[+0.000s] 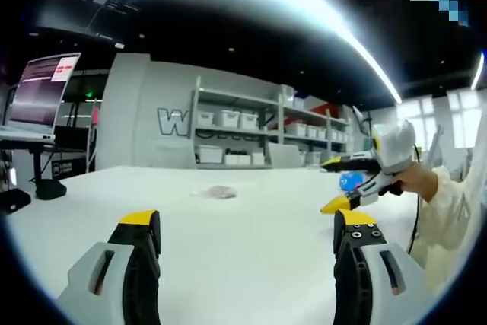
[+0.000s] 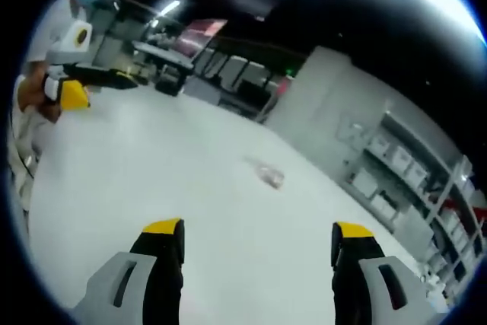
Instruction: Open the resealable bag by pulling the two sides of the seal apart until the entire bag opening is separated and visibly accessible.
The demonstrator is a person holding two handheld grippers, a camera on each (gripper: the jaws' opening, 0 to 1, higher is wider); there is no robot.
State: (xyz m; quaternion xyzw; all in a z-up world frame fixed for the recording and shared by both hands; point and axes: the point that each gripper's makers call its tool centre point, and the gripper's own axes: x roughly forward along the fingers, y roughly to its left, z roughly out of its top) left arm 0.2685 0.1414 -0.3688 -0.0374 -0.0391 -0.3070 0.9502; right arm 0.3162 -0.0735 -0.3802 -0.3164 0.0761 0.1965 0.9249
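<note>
A small clear resealable bag (image 1: 217, 191) lies flat on the white table (image 1: 251, 249), far ahead of my left gripper (image 1: 247, 226), whose yellow-tipped jaws stand wide open and hold nothing. In the right gripper view the same bag (image 2: 269, 176) rests mid-table, well beyond my right gripper (image 2: 257, 231), also open and holding nothing. The right gripper (image 1: 342, 184) comes into the left gripper view from the right, held in a hand above the table, jaws parted. The left gripper (image 2: 91, 85) appears at the upper left of the right gripper view, held by a person.
Grey shelves with white bins (image 1: 228, 119) stand behind the table. A monitor (image 1: 42, 89) on a stand sits at the far left. A blue object (image 1: 351, 181) lies near the table's far right edge. A person in a white sleeve (image 1: 449, 211) stands at the right.
</note>
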